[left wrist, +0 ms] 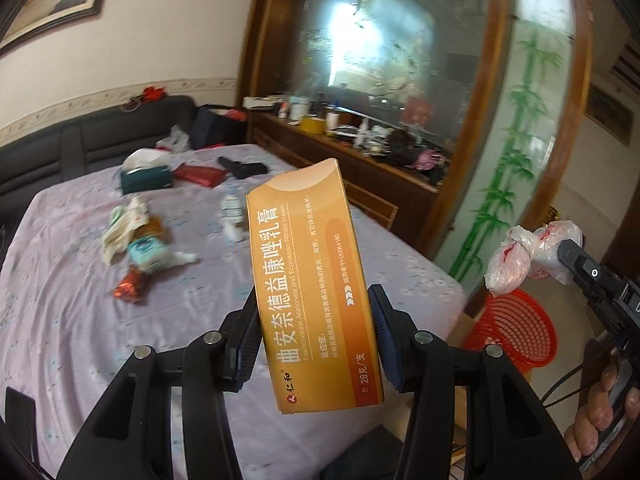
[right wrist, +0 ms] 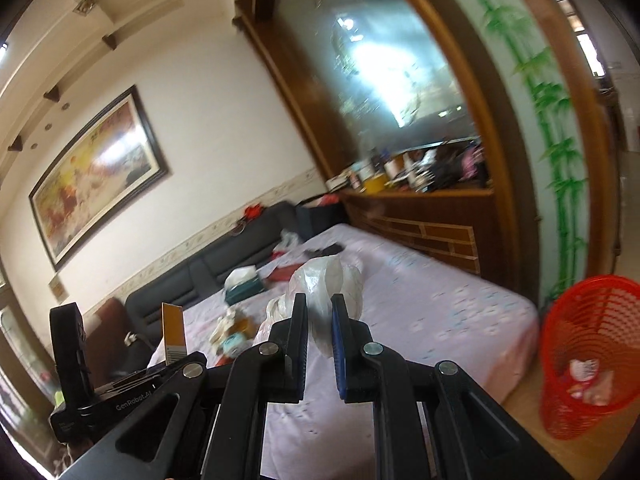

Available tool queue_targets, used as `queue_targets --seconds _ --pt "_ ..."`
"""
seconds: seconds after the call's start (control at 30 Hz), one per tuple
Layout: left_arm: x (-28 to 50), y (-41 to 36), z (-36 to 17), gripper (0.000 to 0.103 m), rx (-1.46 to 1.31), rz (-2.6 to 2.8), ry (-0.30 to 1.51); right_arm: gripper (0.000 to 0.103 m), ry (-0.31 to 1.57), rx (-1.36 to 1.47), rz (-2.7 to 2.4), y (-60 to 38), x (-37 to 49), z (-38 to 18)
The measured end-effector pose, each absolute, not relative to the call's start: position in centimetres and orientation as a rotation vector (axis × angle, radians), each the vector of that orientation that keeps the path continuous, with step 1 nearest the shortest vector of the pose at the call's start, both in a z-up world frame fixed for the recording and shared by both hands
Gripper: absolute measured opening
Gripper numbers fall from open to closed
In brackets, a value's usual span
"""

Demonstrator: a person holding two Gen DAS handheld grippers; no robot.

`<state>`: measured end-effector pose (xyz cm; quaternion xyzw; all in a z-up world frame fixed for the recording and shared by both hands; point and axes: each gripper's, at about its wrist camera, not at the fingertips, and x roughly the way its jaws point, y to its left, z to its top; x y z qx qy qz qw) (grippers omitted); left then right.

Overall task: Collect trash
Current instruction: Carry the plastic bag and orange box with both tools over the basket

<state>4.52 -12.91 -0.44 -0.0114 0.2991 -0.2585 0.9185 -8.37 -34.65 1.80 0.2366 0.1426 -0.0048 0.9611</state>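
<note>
Clamped upright between the left gripper (left wrist: pixel 316 344) fingers stands a light, stiff orange carton (left wrist: pixel 312 280), gripped across its lower faces, while rightward the right gripper (right wrist: pixel 320 344) pinches a soft, crinkly plastic bag (right wrist: pixel 328 284), red basket (right wrist: pixel 580 364) beyond.

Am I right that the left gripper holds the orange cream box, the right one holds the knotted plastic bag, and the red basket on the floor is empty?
Not quite: the red basket isn't empty; the right wrist view shows wrappers at its bottom. The left gripper does hold the orange cream box, and the right gripper the knotted plastic bag.
</note>
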Motion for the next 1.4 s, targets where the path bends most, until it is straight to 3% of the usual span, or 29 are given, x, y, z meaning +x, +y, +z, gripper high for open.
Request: queue_targets --seconds 0.57,1.4 --pt "1.0 -22.7 1.4 0.049 0.051 -0.759 0.546 0.011 0.208 0.465 -0.300 -40.7 -17.8 4.5" --pt "-0.5 -36.0 -2.0 0.049 0.135 -1.180 0.690 0.011 0.172 0.539 -0.540 -48.6 -22.7 2.5"
